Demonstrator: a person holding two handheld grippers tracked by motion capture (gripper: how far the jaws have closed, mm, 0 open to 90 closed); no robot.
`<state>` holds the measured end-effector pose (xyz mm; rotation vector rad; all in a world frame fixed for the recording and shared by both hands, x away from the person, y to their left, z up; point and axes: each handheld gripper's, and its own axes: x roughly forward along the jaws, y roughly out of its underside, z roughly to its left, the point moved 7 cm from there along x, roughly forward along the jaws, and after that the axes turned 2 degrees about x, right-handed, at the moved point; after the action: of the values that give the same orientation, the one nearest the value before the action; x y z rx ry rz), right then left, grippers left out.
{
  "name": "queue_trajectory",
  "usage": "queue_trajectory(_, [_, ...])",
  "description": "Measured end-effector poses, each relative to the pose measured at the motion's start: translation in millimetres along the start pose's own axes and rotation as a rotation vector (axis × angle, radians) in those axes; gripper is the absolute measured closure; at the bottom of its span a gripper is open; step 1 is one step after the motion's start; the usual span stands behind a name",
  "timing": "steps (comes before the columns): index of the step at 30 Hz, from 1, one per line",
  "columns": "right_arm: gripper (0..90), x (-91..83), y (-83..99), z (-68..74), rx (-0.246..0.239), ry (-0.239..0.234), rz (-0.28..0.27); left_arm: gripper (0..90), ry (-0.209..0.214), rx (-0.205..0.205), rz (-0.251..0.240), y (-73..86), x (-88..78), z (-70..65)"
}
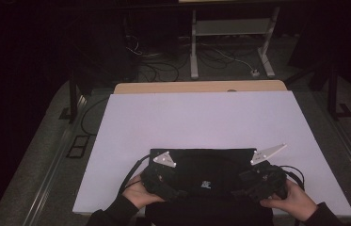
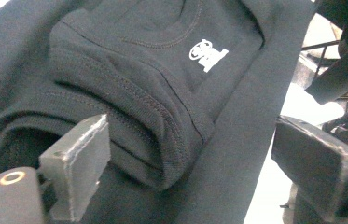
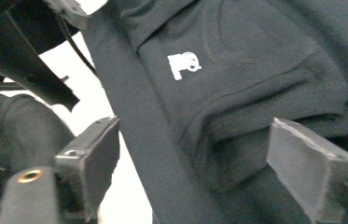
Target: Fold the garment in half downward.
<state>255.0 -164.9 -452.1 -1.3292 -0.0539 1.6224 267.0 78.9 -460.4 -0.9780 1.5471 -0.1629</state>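
black garment, unreadable white logo

Left black two-jaw gripper: grey three-cornered plate on top, black cable looping off behind. Right black two-jaw gripper: same plate and cable. Jaws are blocky, dark, scuffed at the edges; brass-ringed hole at each base. Dark long sleeves.

I log, off-task: one white board over a wooden tabletop, one white metal frame beyond, loose cables on the grey floor.
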Motion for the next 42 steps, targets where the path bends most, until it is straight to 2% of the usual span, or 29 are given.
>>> queue_trajectory(3, [13.0,-2.3,-1.5,-2.9,0.006,0.009,-0.005,0.5,-0.013,0.014,-0.011,-2.3,-0.6,0.7])
queue_trajectory(6, [6.1,-6.4,-4.0,-4.6,0.006,0.006,-0.009,0.0,-0.031,0.041,-0.024,-5.3,-3.7,3.6])
queue_trajectory(10, [0.1,-14.5,-8.8,-6.2,0.003,0.016,-0.023,0.0,-0.044,0.039,-0.044,-9.1,-10.3,8.9])
queue_trajectory(15, [0.0,-28.9,-14.8,-12.5,0.007,0.033,-0.065,0.0,-0.056,0.044,-0.069,-13.7,-21.6,14.6])
queue_trajectory(23, [0.0,-47.8,-17.3,-25.9,0.023,0.070,-0.094,0.0,-0.070,0.026,-0.099,-16.3,-37.1,24.3])
queue_trajectory(34, [0.0,-58.4,-22.9,-36.0,0.012,0.096,-0.093,0.0,-0.110,0.033,-0.097,-18.3,-49.7,33.8])
queue_trajectory(42, [0.0,-64.4,-28.7,-40.6,0.015,0.119,-0.099,0.0,-0.118,0.025,-0.105,-20.0,-55.0,41.2])
